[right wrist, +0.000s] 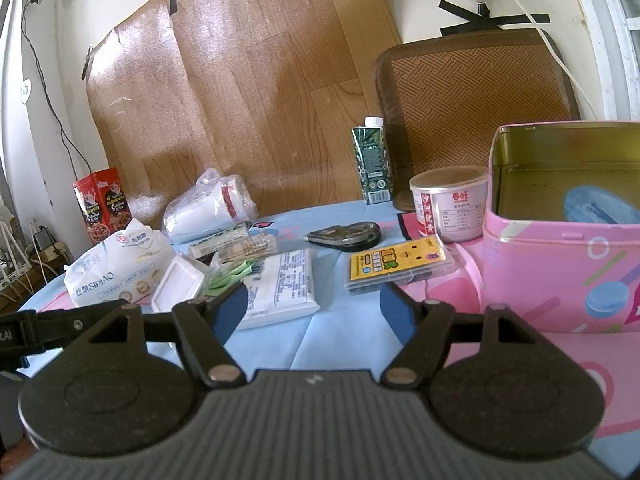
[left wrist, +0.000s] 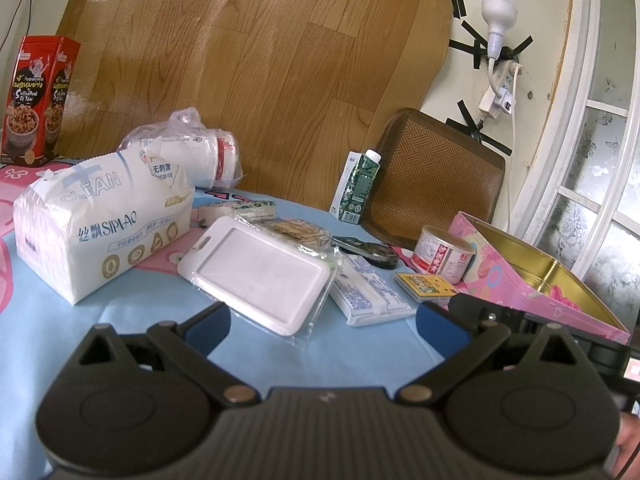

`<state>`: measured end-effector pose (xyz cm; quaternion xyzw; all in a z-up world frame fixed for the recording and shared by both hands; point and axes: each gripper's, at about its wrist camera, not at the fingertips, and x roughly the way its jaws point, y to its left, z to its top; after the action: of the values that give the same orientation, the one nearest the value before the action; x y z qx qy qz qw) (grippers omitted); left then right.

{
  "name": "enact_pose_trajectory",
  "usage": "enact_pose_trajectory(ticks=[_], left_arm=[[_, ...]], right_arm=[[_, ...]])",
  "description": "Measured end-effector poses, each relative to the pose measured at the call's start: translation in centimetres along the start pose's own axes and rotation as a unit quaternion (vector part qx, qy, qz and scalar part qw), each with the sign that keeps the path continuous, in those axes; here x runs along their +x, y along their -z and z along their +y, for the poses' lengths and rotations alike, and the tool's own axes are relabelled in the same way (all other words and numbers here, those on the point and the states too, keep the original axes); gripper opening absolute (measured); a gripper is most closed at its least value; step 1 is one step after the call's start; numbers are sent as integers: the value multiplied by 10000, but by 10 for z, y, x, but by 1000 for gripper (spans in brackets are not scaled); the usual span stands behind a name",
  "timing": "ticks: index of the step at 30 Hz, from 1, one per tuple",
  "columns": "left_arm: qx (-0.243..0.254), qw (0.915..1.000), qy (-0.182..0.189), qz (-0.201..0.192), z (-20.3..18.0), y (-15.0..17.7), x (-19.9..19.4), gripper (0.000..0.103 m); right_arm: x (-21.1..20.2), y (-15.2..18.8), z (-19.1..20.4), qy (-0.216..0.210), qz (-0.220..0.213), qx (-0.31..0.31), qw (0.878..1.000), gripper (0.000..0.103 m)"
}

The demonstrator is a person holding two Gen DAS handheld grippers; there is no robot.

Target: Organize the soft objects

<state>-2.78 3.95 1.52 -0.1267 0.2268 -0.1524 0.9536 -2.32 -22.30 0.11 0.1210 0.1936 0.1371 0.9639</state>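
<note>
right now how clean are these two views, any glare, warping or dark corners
Left wrist view: fisheye bends the window frame into a curve, corners dark, tissue pack sharp and evenly daylit. Right wrist view: strong glare on the wood-grain sheet, pink tin looms large at the right, edges warped.

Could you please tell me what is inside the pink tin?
The pink tin holds something light blue against its gold lining; the front wall hides the rest of it and the tin's floor.
</note>
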Motion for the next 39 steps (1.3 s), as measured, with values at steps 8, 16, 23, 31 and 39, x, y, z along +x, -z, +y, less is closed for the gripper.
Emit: enact_pose_trajectory(ticks=[8,16,23,31,39], left_arm=[[-2,10000,1,0,0,0,0,102],[-3,10000,0,-4,1,0,0,102],[-169,9997,-37,-151,5,-1,-3,102],[-770,9961,-259,-342,24,-2,-7,102],[-1032,9919,-448,-585,33,-1,-13,102]], right_arm=[[0,0,0,3,-4,-1,10000,75],[0,0,0,11,-10,-1,10000,75],[0,1,1,1,13,-20,10000,75],[9,-1,11,-341,238,-392,9984,75],[55,-25,38,-951,590,-539,9923,74]])
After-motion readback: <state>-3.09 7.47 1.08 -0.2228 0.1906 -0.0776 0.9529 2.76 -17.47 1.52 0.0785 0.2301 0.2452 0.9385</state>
